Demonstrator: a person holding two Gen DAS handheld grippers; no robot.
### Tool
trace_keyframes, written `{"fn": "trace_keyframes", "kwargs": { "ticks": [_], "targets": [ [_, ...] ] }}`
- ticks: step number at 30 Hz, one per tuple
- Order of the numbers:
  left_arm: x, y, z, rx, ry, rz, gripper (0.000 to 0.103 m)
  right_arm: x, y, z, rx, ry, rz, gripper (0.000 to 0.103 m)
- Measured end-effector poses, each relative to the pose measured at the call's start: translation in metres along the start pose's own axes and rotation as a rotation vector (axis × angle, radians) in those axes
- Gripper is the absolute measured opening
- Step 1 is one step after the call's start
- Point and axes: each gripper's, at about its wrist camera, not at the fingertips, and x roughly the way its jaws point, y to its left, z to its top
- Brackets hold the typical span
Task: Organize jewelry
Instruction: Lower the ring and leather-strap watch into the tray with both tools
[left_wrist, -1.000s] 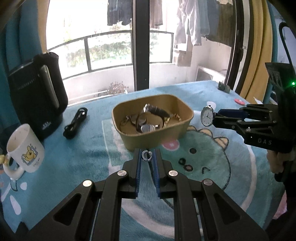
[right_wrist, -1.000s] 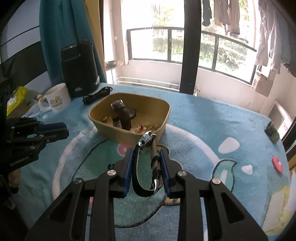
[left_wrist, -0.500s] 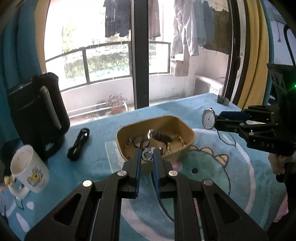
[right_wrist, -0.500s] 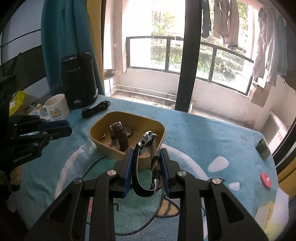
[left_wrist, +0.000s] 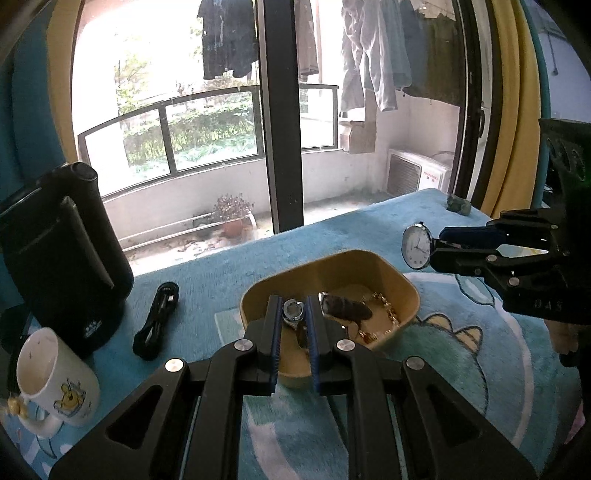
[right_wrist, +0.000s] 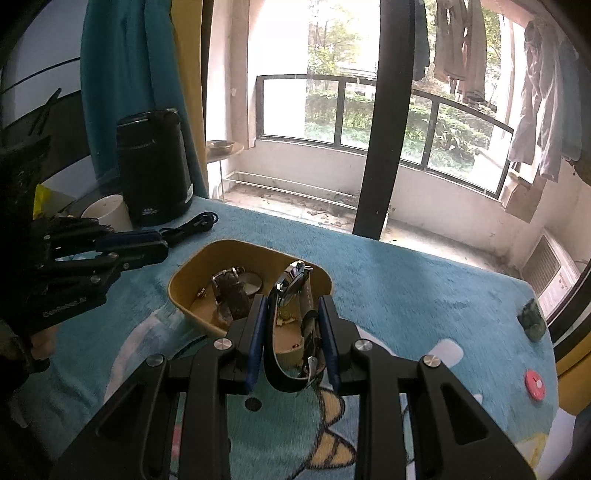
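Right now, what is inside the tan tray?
The tan tray holds a brown-strapped watch, a round watch face and a gold chain. Both grippers' fingers cover its near part.

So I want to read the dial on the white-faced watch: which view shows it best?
The left wrist view: the watch faces that camera, its white dial and hands plain, clamped in the right gripper. The right wrist view shows the watch only edge-on, with its dark strap looped between the gripper fingers.

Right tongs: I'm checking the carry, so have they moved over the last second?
Yes. The right tongs, shut on the watch, rose and drew back; the tray sits lower in view.
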Motion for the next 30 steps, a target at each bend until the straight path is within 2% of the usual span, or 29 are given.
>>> {"fn": "trace_keyframes", "kwargs": {
  "ticks": [12,30],
  "targets": [
    [0.031,0.015,0.0,-0.01,0.031,-0.002,0.015,0.035,0.002,0.012,-0.018,0.024,0.022,0.027],
    [0.063,0.027,-0.002,-0.061,0.135,-0.034,0.015,0.067,-0.002,0.011,-0.019,0.067,0.035,0.027]
  ]
}}
